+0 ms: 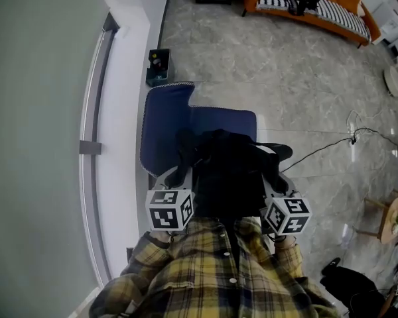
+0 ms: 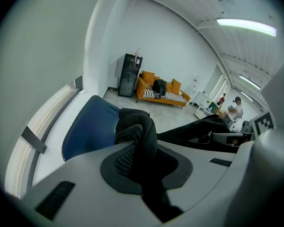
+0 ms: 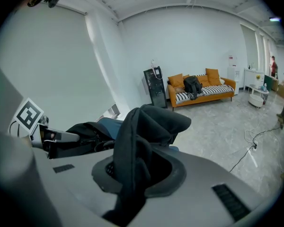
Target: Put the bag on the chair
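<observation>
Both claws — left gripper (image 2: 141,164) and right gripper (image 3: 132,169) — pinch straps of the black bag (image 1: 229,177) at centre frame; released unevenly, it could slump off the blue chair (image 1: 166,121).

The black bag (image 1: 229,177) hid most of the seat of the blue chair (image 1: 166,124) in the head view; the orange sofa (image 1: 331,10) was cut off by the top edge.
</observation>
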Available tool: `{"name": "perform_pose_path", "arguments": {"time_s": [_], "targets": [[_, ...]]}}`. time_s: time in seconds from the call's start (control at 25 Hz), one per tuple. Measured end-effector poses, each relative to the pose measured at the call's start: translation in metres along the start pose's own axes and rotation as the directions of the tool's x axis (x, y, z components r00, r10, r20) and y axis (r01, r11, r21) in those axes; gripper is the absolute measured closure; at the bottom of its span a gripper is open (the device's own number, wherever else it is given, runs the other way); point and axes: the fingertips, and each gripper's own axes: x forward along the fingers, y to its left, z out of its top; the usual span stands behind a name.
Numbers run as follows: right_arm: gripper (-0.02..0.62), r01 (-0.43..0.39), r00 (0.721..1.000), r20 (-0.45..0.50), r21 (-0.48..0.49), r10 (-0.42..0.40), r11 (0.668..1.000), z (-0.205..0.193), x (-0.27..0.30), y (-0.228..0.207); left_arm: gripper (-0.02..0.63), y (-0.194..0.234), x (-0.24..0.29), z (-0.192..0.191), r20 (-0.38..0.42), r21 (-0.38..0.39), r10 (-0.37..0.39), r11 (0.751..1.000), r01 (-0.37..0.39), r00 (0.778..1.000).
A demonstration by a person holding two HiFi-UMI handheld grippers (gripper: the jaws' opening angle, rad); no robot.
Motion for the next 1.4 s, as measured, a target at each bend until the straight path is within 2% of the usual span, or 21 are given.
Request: {"name": "perform_pose_path", "arguments": {"time_s": [0.32,0.52,1.04,1.4], "targets": [[0.529,-0.058,0.998,0.004,-0.026,0.058,0.998,0.051,0.036,-0.033,0.554,-0.013,0.038,0.049,0.018,-0.024,0.051,0.998,-0.051,0.999],[0.529,-0.076,0.997,0.002,-0.036,0.076,0.996,0.071,0.056,-0.042,0.554,-0.01,0.053,0.067,0.025,-0.032,0.07,0.997,-0.069,0.997],[0.529,-0.06,0.998,-0.017,-0.023,0.06,0.998,0.077,0.078,-0.044,0.554,0.003,0.071,0.078,-0.001,-0.018,0.062,0.998,-0.062,0.998],[0.529,-0.051,0.998,-0.031,-0.034,0.05,0.998,0.069,0.084,-0.045,0.554,0.009,0.077,0.068,-0.017,-0.001,0.05,0.999,-0.05,0.999]]}}
